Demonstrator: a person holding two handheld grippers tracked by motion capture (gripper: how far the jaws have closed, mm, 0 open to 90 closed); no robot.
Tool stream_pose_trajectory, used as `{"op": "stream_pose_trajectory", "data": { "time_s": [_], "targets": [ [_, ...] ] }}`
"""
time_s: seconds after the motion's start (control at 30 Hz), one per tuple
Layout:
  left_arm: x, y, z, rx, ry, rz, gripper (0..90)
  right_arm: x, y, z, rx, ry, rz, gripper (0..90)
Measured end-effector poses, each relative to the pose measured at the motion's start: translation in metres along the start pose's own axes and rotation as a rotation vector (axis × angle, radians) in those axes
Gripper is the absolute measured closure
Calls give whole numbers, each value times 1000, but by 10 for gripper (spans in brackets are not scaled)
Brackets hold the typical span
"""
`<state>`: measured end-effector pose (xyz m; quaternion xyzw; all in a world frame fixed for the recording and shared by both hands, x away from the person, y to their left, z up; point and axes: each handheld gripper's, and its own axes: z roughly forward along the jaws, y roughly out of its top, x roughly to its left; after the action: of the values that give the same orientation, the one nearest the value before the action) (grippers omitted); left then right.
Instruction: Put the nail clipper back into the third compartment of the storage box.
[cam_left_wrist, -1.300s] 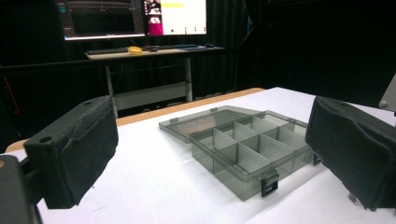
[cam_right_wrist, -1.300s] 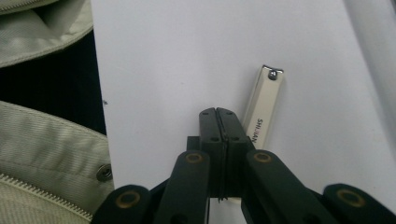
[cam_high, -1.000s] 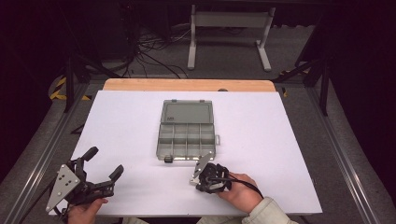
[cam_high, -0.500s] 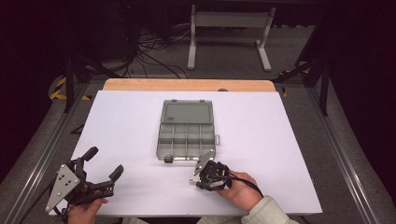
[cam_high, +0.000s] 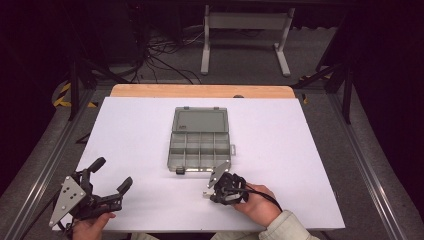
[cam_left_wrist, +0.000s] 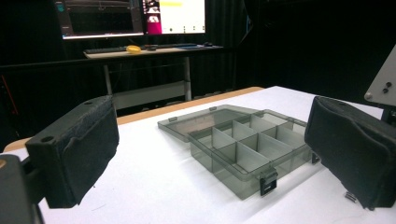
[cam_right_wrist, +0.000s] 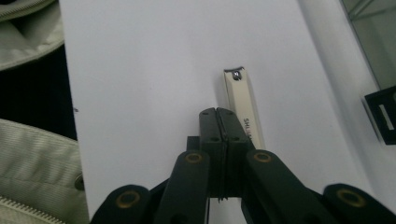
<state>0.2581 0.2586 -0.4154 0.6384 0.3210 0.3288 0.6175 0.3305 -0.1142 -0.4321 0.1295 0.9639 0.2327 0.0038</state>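
Nail clipper (cam_right_wrist: 243, 107), 1, lies by tabletop's near edge beside right gripper (cam_right_wrist: 223, 116), jaws pressed together, empty. Left gripper (cam_high: 111, 175) wide open, empty. 1 organizer box (cam_high: 200, 148) open mid-table.

Wide bare white surface (cam_high: 125, 130), one obstacle at centre.
The open smoky-grey plastic compartment box (cam_high: 199, 145) sits mid-surface with its lid flat toward 12 o'clock; broad free lanes run at 9 and 3 o'clock. At 6 o'clock, a flat silver metal nail clipper (cam_right_wrist: 243, 108) lies just beside the box's latch.
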Motion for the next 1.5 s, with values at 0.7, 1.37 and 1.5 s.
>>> {"op": "stream_pose_trajectory", "data": {
  "time_s": [0.7,1.37,1.5],
  "targets": [
    [0,0,0,3,-1,4,39,4,18,-19,-97,-83,-29,143],
    [0,0,0,3,0,3,41,-7,23,8,26,-46,-59,445],
    [0,0,0,4,0,5,44,-7,23,10,37,-28,-71,578]
  ]
}}
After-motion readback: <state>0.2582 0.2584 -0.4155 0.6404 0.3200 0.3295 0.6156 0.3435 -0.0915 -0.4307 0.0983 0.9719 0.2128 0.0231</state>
